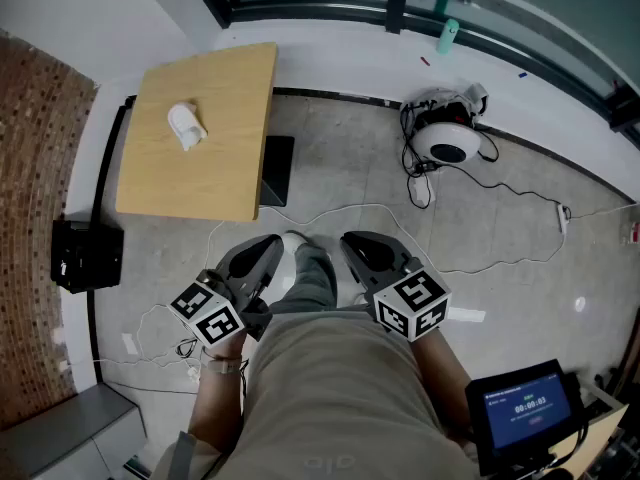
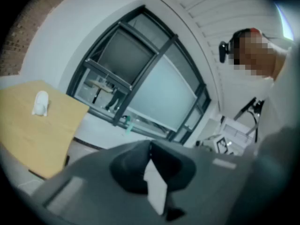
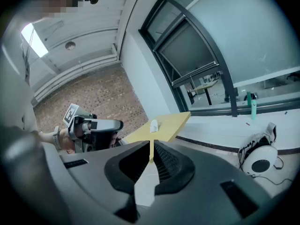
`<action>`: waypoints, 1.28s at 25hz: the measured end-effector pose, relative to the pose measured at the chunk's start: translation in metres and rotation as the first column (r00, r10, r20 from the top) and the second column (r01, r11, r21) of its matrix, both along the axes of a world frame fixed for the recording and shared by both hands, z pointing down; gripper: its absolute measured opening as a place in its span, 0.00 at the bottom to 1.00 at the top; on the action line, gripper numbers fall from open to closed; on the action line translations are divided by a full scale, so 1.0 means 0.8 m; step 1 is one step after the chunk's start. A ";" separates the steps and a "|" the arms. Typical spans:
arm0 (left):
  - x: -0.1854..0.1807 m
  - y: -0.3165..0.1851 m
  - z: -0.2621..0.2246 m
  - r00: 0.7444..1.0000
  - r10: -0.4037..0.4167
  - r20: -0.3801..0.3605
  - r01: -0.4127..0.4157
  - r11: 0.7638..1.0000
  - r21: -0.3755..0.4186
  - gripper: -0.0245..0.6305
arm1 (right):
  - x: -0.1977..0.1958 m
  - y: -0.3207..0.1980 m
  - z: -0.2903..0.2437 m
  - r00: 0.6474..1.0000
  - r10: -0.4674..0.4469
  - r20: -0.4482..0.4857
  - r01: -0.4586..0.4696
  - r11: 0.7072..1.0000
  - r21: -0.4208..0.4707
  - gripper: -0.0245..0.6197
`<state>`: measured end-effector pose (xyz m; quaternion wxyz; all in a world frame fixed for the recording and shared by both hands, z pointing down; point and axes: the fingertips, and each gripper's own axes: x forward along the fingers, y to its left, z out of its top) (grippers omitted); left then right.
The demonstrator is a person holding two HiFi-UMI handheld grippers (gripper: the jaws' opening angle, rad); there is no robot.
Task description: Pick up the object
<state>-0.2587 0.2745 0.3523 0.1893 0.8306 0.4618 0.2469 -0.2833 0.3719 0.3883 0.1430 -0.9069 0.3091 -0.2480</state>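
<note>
The object is a small white crumpled thing lying on a light wooden table ahead and to the left. In the left gripper view the white thing shows far off on the table. The right gripper view has it just above the jaws' line, on the table. My left gripper and right gripper are held close to the person's body, well short of the table. Both are shut with nothing between their jaws.
A black box sits on the floor left of the table. A white headset with tangled cables lies at the back right, a teal bottle by the window. Thin white cable runs across the floor. A tablet screen is at the lower right.
</note>
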 end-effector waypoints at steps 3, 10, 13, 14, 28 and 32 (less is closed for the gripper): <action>0.085 -0.038 0.004 1.000 0.003 0.012 -0.003 1.000 -0.010 0.06 | 0.081 -0.036 0.005 1.000 -0.003 0.020 0.003 1.000 -0.006 0.05; 0.239 -0.165 0.009 0.996 -0.081 0.049 0.082 0.996 -0.019 0.13 | 0.283 -0.136 0.006 0.995 -0.087 0.045 0.090 0.993 -0.075 0.05; 0.272 -0.226 0.015 0.984 -0.164 0.071 0.167 0.985 -0.040 0.13 | 0.336 -0.190 0.001 0.985 -0.169 0.042 0.173 0.979 -0.106 0.05; 0.281 -0.243 0.018 0.978 -0.192 0.077 0.196 0.980 -0.041 0.13 | 0.350 -0.206 0.000 0.978 -0.206 0.042 0.209 0.970 -0.123 0.05; 0.323 -0.404 0.061 0.685 -0.698 0.209 0.715 0.699 -0.006 0.16 | 0.530 -0.434 0.085 0.510 -0.846 0.153 0.785 0.386 -0.484 0.05; 0.340 -0.386 0.074 0.477 -0.844 0.246 0.872 0.490 -0.008 0.16 | 0.601 -0.471 0.128 0.318 -0.926 0.204 0.785 0.136 -0.604 0.06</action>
